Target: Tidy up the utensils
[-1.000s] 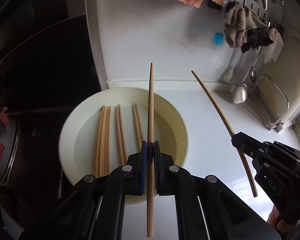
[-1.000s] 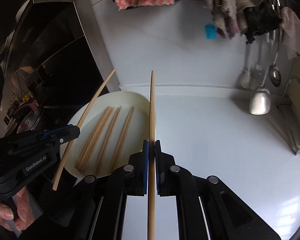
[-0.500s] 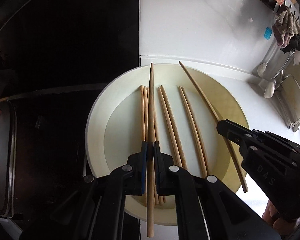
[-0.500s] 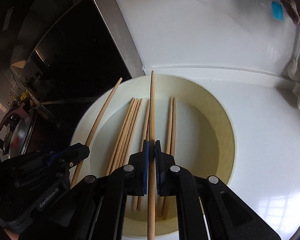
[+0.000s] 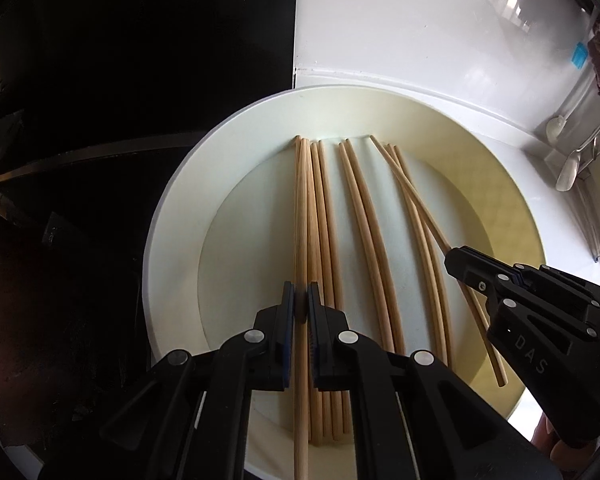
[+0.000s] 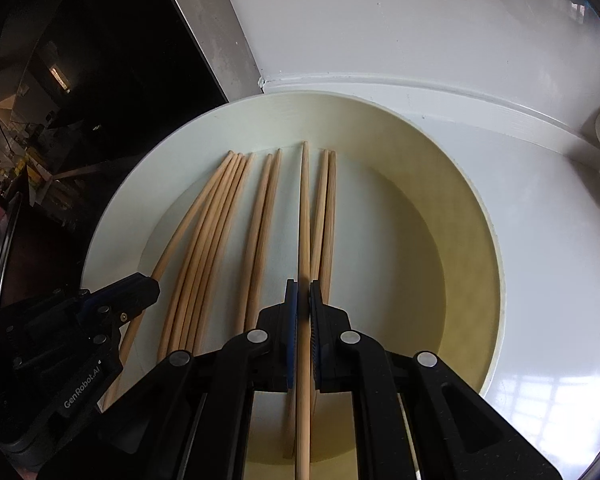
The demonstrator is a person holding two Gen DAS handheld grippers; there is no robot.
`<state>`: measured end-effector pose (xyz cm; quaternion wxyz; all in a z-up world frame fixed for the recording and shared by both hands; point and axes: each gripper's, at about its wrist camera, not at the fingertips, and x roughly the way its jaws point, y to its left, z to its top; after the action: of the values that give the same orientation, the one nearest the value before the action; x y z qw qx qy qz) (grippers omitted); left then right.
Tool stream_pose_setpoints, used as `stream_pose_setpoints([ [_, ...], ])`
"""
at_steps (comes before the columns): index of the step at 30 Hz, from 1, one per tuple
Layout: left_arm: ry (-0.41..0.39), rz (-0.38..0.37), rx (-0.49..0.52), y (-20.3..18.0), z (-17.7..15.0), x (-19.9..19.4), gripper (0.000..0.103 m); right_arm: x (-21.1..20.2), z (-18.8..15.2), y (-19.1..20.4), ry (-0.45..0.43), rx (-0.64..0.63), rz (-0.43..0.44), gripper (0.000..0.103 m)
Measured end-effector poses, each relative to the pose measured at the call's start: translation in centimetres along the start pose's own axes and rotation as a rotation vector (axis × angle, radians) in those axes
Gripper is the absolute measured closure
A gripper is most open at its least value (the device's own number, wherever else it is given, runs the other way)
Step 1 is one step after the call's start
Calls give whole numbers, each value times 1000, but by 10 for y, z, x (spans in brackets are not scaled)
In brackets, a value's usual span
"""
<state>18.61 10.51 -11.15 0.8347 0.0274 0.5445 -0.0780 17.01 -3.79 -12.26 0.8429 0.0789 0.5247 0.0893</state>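
Both grippers point steeply down over the cream bowl (image 5: 172, 216) on the white counter (image 6: 560, 240), the left gripper (image 5: 301, 300) clamped on one chopstick (image 5: 300, 208) at the left of the loose chopsticks (image 5: 364, 216) in the bowl. Right gripper (image 6: 303, 300) is likewise clamped on a second chopstick (image 6: 304, 208), right of centre. Near ends of both held sticks are cut off by the frame edge.

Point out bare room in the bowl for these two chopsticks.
Bare floor lies right of the rightmost pair, out to the bowl wall. Crowded: left bundle beside the left gripper. Right gripper is nearest the free patch.
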Motion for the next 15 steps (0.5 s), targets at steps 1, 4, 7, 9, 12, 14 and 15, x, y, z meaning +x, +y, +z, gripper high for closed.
stream_pose_setpoints([
  [1,4,3,0,0,1,2,96,1,-1,0,4,-1,-1,97],
  [4,16,6,-9,2,0,5,95,2,-3,0,8,-3,-3,97],
  [7,11,10,-18,3,0,1,90,-1,-4,-2,10,1,-3,96],
  [9,-6,15,-24,5,1,-5,69,-1,0,-2,-8,10,-6,91],
  [12,-54,31,-41,10,0,-21,41,-15,0,-6,-42,9,-7,88],
  [14,-66,43,-46,12,0,-30,39,-26,-3,-8,-61,4,-16,86],
  [15,-70,52,-50,11,0,-34,37,-31,-5,-10,-67,5,-19,83],
])
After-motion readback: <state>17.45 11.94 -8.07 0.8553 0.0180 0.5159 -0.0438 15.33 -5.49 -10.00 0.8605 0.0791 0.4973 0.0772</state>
